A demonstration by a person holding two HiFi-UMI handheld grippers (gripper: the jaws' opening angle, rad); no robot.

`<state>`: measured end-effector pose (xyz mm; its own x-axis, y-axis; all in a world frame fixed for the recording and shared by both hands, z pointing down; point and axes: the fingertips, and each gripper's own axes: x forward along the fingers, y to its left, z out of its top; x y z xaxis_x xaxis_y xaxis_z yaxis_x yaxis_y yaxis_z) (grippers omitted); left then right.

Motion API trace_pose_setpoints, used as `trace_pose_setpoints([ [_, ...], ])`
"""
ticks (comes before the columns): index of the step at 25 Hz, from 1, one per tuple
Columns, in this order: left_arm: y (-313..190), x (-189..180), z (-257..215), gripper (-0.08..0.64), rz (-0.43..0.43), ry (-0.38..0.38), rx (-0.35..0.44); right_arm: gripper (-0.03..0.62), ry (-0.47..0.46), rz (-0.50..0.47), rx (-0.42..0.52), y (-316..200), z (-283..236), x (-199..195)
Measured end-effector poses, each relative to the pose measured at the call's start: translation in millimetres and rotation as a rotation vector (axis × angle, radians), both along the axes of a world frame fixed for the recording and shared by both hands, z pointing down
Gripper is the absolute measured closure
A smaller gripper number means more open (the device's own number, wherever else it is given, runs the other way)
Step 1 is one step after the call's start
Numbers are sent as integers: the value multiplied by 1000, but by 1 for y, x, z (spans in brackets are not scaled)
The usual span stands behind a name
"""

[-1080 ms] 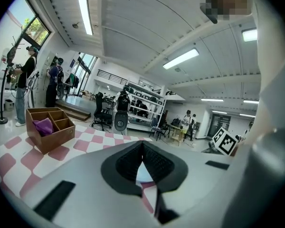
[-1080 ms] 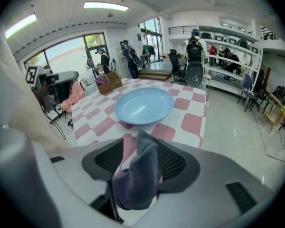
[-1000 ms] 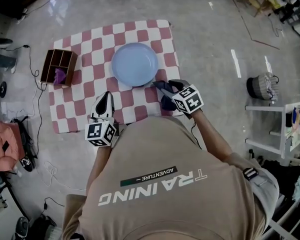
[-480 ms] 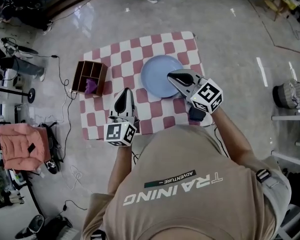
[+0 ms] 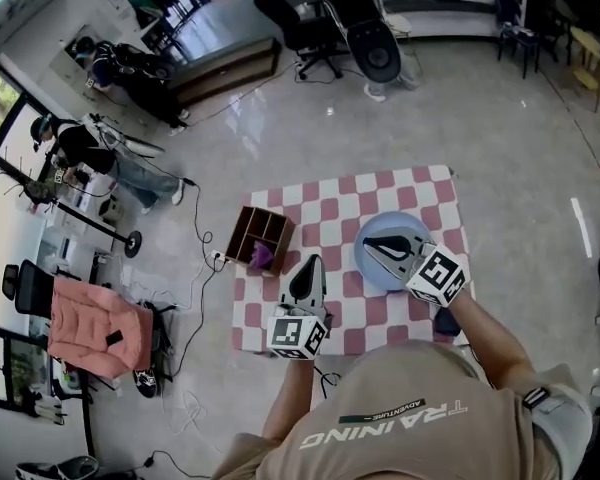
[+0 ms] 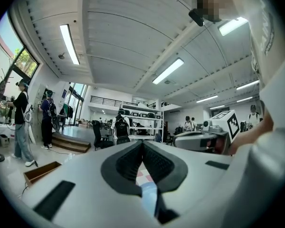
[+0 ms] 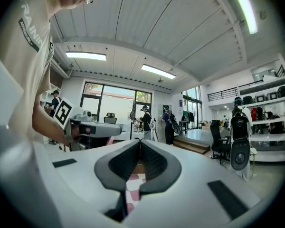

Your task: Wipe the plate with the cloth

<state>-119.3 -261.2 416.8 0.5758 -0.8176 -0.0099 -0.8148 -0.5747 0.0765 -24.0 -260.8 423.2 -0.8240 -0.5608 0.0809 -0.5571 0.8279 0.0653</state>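
A light blue plate (image 5: pixel 385 271) lies on the red-and-white checkered mat (image 5: pixel 330 208) on the floor. My right gripper (image 5: pixel 368 241) hovers over the plate, held level, jaws shut with nothing between them (image 7: pixel 140 142). The dark blue cloth (image 5: pixel 445 321) lies crumpled at the mat's right edge, below my right forearm and apart from both grippers. My left gripper (image 5: pixel 308 261) hangs above the mat left of the plate, also shut and empty (image 6: pixel 142 144). Each gripper view looks out across the room and shows the other gripper beside it.
A wooden compartment box (image 5: pixel 262 230) with a purple item (image 5: pixel 262 256) stands at the mat's left edge. Cables (image 5: pixel 195 268) run over the floor left of the mat. A pink garment (image 5: pixel 80 328), office chairs (image 5: pixel 365 28) and people (image 5: pixel 90 148) stand farther off.
Both grippers have risen from the mat. The right one left the cloth, closed its jaws empty, and moved over the plate. The head view now takes in much more of the room.
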Motion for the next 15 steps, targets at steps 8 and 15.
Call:
trace_pose_setpoints([
  [8,-9,-2,15,546,-4,-16,-12,574,-28,17,4,-21,-7,1],
  [15,-8,4,15,546,-6,-8,-52,575,-5,-20,-53,-10,-4,-3],
])
